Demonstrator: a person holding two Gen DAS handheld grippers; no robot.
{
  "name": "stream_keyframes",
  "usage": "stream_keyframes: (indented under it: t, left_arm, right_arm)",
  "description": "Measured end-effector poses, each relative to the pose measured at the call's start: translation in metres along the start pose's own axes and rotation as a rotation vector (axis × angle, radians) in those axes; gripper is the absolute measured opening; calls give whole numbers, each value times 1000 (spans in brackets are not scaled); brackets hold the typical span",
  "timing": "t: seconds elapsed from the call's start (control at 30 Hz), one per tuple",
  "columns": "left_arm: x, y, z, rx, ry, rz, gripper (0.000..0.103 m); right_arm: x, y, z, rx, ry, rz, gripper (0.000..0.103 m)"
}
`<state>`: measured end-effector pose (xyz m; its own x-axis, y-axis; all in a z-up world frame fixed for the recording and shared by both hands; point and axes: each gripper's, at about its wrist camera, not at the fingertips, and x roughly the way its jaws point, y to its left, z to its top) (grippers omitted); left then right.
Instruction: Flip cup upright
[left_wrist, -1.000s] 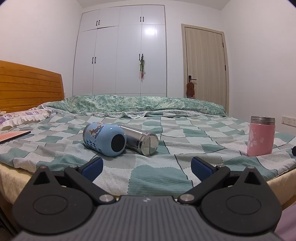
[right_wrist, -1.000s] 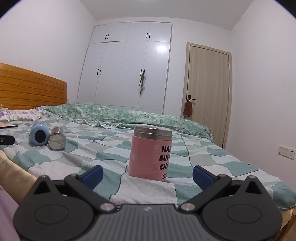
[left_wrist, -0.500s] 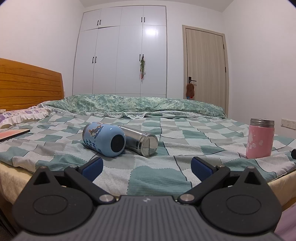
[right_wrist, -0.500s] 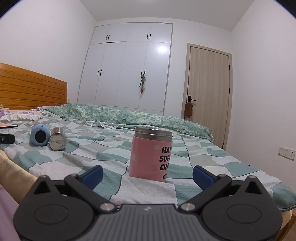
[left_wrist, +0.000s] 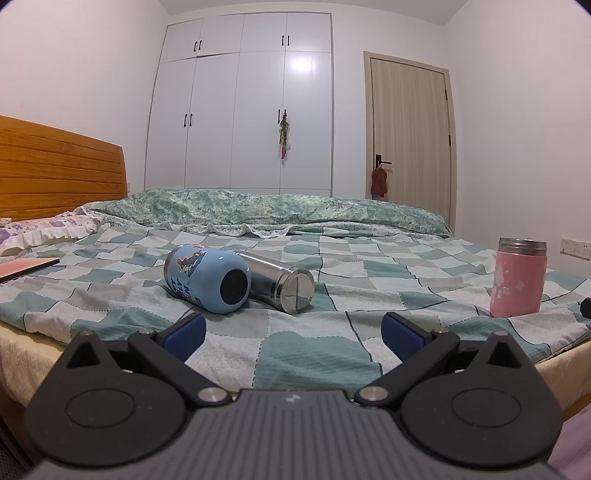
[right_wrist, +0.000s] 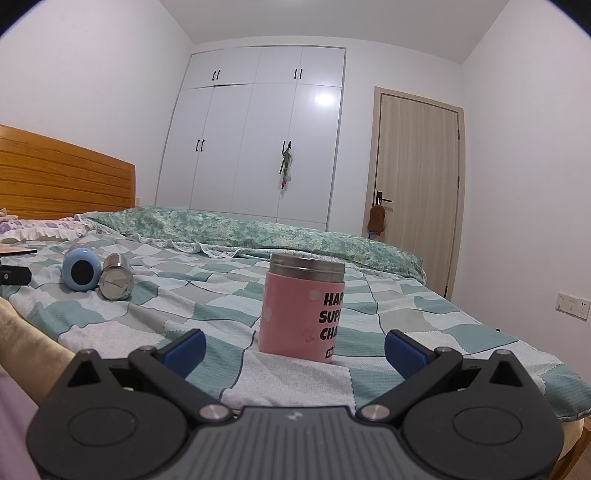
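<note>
A light blue cup (left_wrist: 207, 278) lies on its side on the checked bedspread, its base toward me. A steel cup (left_wrist: 280, 282) lies on its side touching its right. A pink cup (left_wrist: 519, 282) stands upright at the right. My left gripper (left_wrist: 291, 338) is open and empty, short of the two lying cups. In the right wrist view my right gripper (right_wrist: 293, 349) is open and empty, just in front of the upright pink cup (right_wrist: 303, 308); the blue cup (right_wrist: 80, 269) and steel cup (right_wrist: 116, 277) lie far left.
The bed's front edge (left_wrist: 37, 343) is just below the grippers. A wooden headboard (left_wrist: 55, 170) and pillow (left_wrist: 44, 230) are at the left. A flat reddish book (left_wrist: 26, 266) lies at the left. A folded quilt (left_wrist: 266, 210) runs along the far side.
The left wrist view has shifted slightly, with the bed sitting a little lower in frame. The right gripper has barely moved. Both stay open.
</note>
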<state>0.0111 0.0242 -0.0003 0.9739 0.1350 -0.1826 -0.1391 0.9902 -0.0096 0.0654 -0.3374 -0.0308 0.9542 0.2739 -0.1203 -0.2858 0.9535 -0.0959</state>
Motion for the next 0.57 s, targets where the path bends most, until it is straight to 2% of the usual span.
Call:
stream_keyframes:
  t: [0.57]
  left_arm:
    - [0,-3,2,-3,-11,-4,103]
  right_arm:
    - [0,0,0,-1,-1,0,103]
